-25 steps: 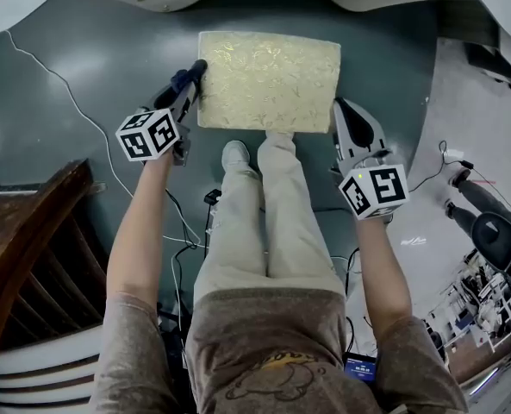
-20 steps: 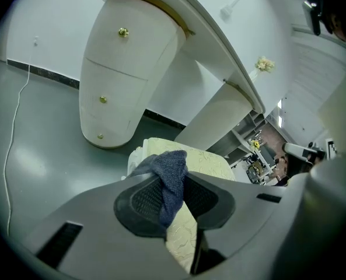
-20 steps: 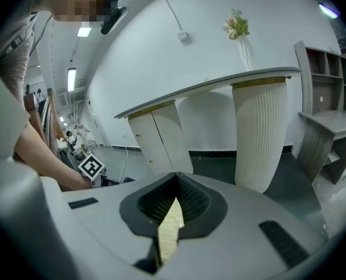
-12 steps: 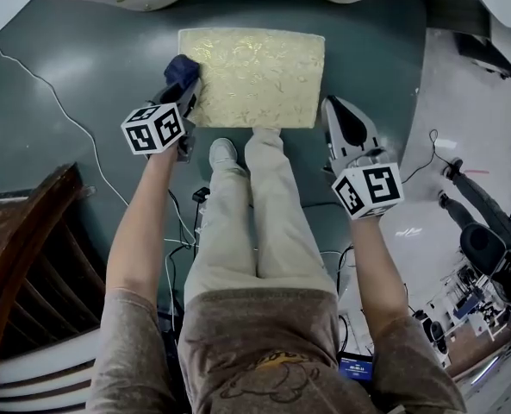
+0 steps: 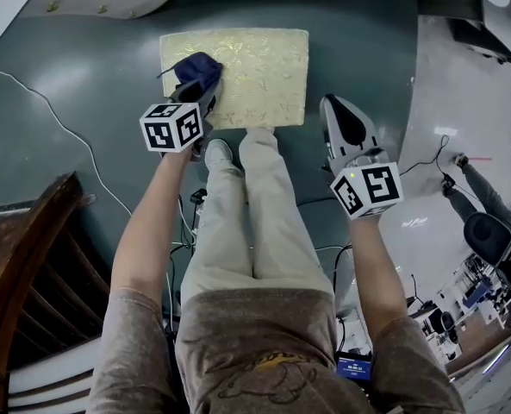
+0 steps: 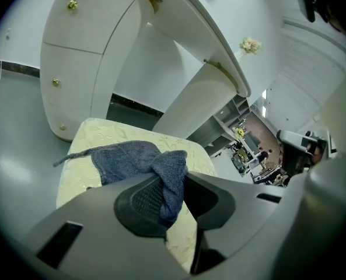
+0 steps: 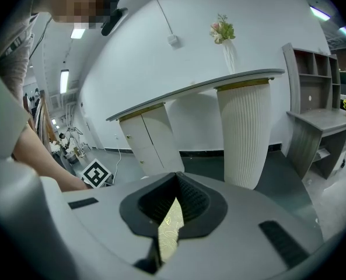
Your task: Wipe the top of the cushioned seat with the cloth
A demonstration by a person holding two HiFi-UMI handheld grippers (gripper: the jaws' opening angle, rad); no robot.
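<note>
Left gripper [image 5: 203,100]: my jaws are clamped on a bunched fold of the blue cloth [image 5: 195,72]. The rest of the cloth trails ahead of the jaw tips and lies on the top of the cushioned seat [image 5: 259,63]. In the left gripper view the fold is pinched between the pads [image 6: 146,197], and the cloth [image 6: 129,159] spreads forward over the pale patterned seat [image 6: 88,134].

Change noted: a second ago this gripper stood at the seat's left edge, with the cloth off the top. It is now over the seat's near-left part, and the cloth is resting on the surface.

Right gripper [image 5: 339,115]: unchanged. It stays beside the seat's near-right corner without touching it. Its jaws [image 7: 173,206] meet at the tips and hold nothing. A sliver of the seat fabric shows through the slit.
</note>
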